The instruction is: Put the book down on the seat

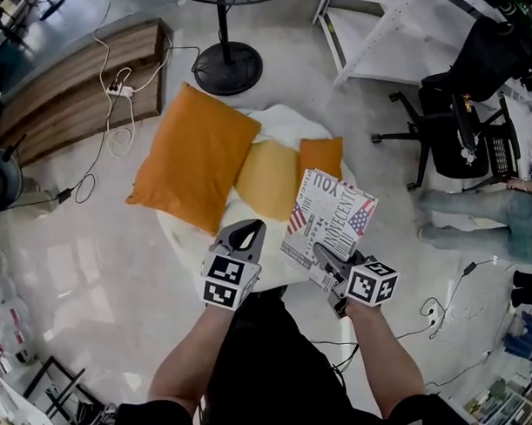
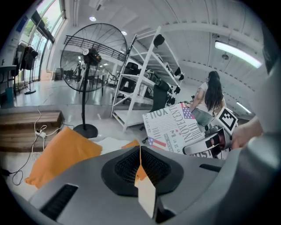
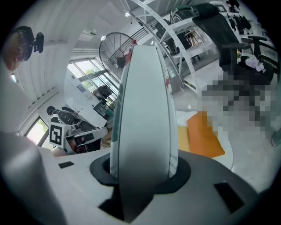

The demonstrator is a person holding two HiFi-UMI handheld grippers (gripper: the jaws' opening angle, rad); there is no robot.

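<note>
Noted right gripper (image 1: 322,251) clenched on the book (image 1: 331,215), gripping its near lower edge. Confirmed in right gripper view: both jaws pressed against the book (image 3: 142,110), seen there edge-on and rising straight out of the grip. Read a patterned cover with large lettering and flag motifs, face up toward the head camera, spreading out ahead of the right jaws. Placed book just right of the left gripper (image 1: 246,227), apart from it.

Logged left gripper clenched on nothing. In left gripper view, found the left gripper (image 2: 140,154) with jaws meeting along a thin seam and no object between. Spotted book (image 2: 175,127) from there too, ahead and to the right, with the right gripper (image 2: 193,148) at its lower edge.

Ahead of both grippers, marked the round white seat (image 1: 284,119). Counted three cushions on it:
- large orange cushion (image 1: 194,157), ahead-left of the left gripper
- yellow cushion (image 1: 267,178), ahead between the two grippers
- small orange cushion (image 1: 321,157), just beyond the book's far edge

Judged book to hang over the seat's near right part; could not tell whether touching.

Beyond the seat, noted fan base (image 1: 229,67). Far right of the right gripper, noted black office chair (image 1: 455,135) and a seated person's legs (image 1: 475,210).
</note>
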